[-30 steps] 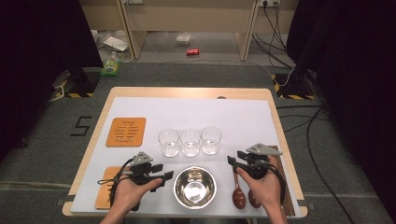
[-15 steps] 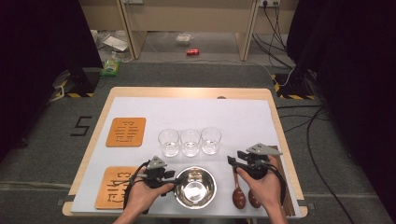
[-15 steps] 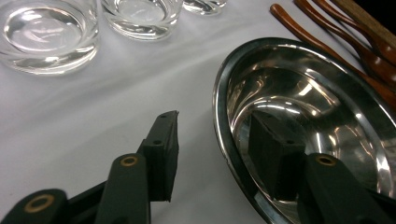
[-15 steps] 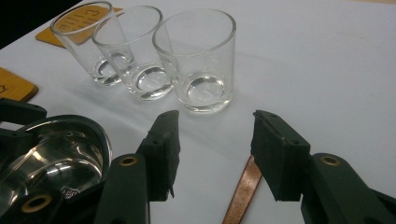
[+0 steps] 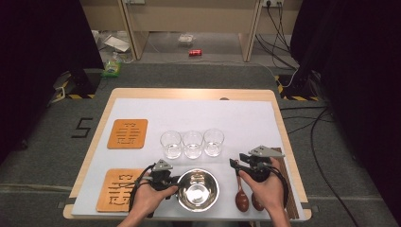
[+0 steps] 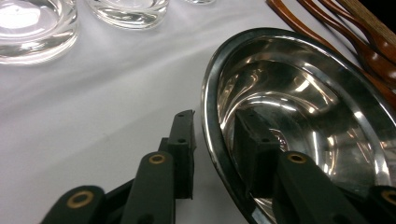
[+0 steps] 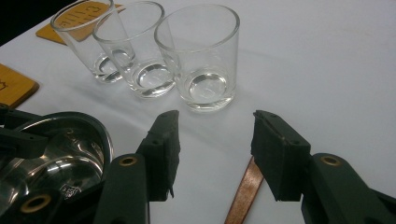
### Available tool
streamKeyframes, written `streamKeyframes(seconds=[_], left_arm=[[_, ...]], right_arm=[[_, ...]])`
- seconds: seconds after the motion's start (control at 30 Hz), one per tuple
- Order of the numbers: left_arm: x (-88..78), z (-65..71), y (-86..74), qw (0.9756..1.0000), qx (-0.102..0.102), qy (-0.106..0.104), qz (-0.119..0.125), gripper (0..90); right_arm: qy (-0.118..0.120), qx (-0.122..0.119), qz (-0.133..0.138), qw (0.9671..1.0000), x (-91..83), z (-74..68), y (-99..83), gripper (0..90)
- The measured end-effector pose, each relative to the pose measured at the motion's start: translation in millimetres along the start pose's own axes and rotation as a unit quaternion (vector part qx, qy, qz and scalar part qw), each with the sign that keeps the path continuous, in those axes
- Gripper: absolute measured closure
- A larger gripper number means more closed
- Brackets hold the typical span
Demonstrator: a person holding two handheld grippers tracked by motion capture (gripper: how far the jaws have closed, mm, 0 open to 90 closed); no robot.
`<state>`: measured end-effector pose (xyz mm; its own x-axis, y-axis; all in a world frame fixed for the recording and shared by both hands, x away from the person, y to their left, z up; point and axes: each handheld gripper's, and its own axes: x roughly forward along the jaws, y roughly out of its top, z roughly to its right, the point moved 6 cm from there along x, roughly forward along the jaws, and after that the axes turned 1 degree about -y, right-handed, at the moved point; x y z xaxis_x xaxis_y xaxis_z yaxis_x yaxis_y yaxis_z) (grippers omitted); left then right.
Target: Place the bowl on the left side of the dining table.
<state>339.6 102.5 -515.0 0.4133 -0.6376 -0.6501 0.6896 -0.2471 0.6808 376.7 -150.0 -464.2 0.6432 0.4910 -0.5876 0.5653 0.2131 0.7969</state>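
Around: three clear glasses (image 5: pixel 192 144) stand behind the round shiny steel bowl (image 5: pixel 198 189); wooden spoons (image 5: pixel 241 199) lie right.
Bowl: its rim (image 6: pixel 212 140) sits between the closing left gripper (image 6: pixel 212 135) jaws, not yet pinched.
Right gripper (image 7: pixel 212 144): wide, empty.

Wooden table (image 5: pixel 194 93), white sheet (image 5: pixel 236 118) covering most of the top. Landmark: steel bowl (image 5: pixel 197 190), sitting on the sheet near the front edge. Just behind the bowl, three clear glasses (image 5: pixel 192 144) upright in a row, close together. Left of the bowl, an orange coaster (image 5: pixel 118 189) at the front corner; second orange coaster (image 5: pixel 127 134) behind that one. Right of the bowl, two dark wooden spoons (image 5: pixel 242 198) lying flat, near the right edge.
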Motion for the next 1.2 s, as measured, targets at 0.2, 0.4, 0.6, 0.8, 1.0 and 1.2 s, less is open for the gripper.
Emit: streamKeyframes(seconds=[0.2,0.4,0.6,0.8,1.0,1.2], left_arm=[[-0.1,1.3,0.4,0.9999,0.011,0.001,0.003,73.0],[-2.9,7.2,4.4,0.9992,0.027,-0.002,0.028,79.3],[-8.2,14.9,8.0,0.9980,0.041,-0.009,0.048,81.0],[-13.5,22.1,12.2,0.9963,0.042,-0.029,0.069,82.4],[-17.7,25.7,14.8,0.9953,0.049,-0.029,0.079,83.2],[-20.3,24.1,14.8,0.9950,0.045,-0.027,0.086,83.2]], right_arm=[[0.000,0.002,0.001,1.0000,-0.6,0.4,0.5,51.5],[0.000,0.005,0.002,1.0000,-0.8,1.2,0.3,51.1],[0.000,0.004,0.003,1.0000,-1.3,1.8,0.5,50.9],[0.000,0.005,0.004,1.0000,-1.5,1.9,0.6,50.9],[-0.001,0.007,0.004,1.0000,-1.5,2.6,0.5,50.8],[-0.001,0.007,0.005,1.0000,-1.6,3.2,0.7,50.8]])
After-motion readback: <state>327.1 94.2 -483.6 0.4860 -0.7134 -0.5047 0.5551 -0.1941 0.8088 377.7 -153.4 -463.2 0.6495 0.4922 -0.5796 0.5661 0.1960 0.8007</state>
